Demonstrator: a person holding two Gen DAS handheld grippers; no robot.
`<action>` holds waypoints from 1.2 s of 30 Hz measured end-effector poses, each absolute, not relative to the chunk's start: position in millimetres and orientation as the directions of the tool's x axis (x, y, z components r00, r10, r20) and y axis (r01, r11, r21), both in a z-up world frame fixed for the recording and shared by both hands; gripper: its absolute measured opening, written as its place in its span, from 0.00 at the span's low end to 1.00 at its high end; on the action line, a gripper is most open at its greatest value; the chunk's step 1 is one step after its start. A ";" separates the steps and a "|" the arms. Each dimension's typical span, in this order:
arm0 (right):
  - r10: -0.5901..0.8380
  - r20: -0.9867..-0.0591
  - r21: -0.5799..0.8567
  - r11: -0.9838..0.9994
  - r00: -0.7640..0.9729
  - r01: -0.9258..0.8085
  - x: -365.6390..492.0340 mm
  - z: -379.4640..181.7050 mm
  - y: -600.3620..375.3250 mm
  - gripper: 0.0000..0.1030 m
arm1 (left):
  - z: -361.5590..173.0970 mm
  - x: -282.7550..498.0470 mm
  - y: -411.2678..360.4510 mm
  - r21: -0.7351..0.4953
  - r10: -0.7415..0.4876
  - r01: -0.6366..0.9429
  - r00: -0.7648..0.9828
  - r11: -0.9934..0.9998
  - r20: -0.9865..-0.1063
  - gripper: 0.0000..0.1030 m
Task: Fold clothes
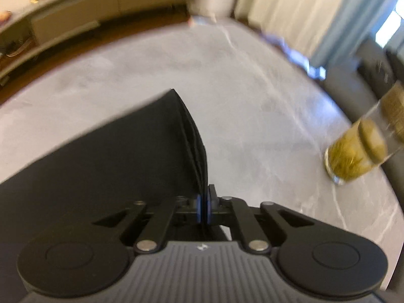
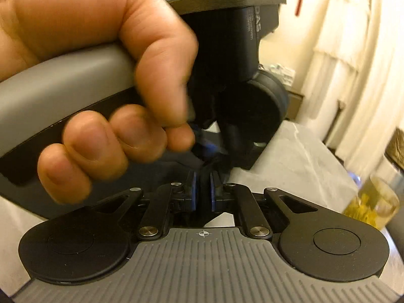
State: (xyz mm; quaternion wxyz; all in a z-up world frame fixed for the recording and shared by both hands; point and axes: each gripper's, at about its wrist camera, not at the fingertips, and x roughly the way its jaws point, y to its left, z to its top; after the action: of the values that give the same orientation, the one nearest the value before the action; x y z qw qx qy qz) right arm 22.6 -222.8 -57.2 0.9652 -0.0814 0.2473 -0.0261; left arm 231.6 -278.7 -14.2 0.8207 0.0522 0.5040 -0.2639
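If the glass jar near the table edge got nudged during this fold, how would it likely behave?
The glass jar looks tall and narrow, so it would probably tip rather than slide. It stands near the marble table's edge, so a fall seems possible. Being glass, it is likely fragile.

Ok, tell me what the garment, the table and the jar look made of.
Garment: black, matte, smooth fabric, probably a thin knit or synthetic; it shows stacked layers along its folded edge where the left gripper pinches it.
Table: pale grey with fine white veins and a soft sheen, so marble or a marble-look slab.
Jar: clear glass or plastic, with yellow-green contents showing through; blur leaves it open.
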 end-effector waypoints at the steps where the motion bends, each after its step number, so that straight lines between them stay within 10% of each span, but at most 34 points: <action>1: -0.057 -0.471 -0.132 0.991 0.880 -0.007 19.3 -53.1 -224.8 0.13 | -6.1 228.7 -259.3 -0.211 -0.408 0.459 0.385 0.863 -0.828 0.04; 4: 0.060 -0.467 0.007 0.998 0.882 -0.064 11.2 -42.2 -231.7 0.52 | 3.3 219.8 -170.8 -0.322 -0.432 0.298 0.463 0.898 -0.774 0.04; 6: 0.184 -0.477 0.175 0.978 0.859 -0.112 11.0 -39.5 -239.7 0.54 | -18.7 218.0 -131.1 -0.311 -0.372 0.205 0.439 0.928 -0.818 0.04; 13: 0.292 -0.530 0.362 0.927 0.796 -0.099 30.9 -56.5 -244.4 0.47 | -42.7 209.0 -99.4 -0.385 -0.400 0.126 0.433 0.914 -0.808 0.05; 25: 0.268 -0.635 0.291 0.952 0.724 -0.097 53.7 -80.7 -201.5 0.03 | -34.9 196.1 -110.1 -0.215 -0.266 0.162 0.457 0.963 -0.849 0.15; 29: 0.198 -0.614 0.214 0.974 0.764 -0.081 48.1 -71.1 -200.7 0.12 | -2.9 172.8 -107.3 -0.163 -0.230 0.167 0.573 0.972 -0.787 0.43; 36: 0.209 -0.619 0.194 0.975 0.757 -0.111 53.2 -75.4 -189.2 0.12 | 2.5 206.0 -143.2 -0.164 -0.287 0.261 0.558 0.951 -0.779 0.41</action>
State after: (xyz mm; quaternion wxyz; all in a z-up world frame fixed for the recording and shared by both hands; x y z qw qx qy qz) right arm 53.2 -189.2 -75.5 0.9345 0.0727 0.3379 0.0856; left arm 206.0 -143.2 2.5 0.8825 -0.0149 0.4438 -0.1552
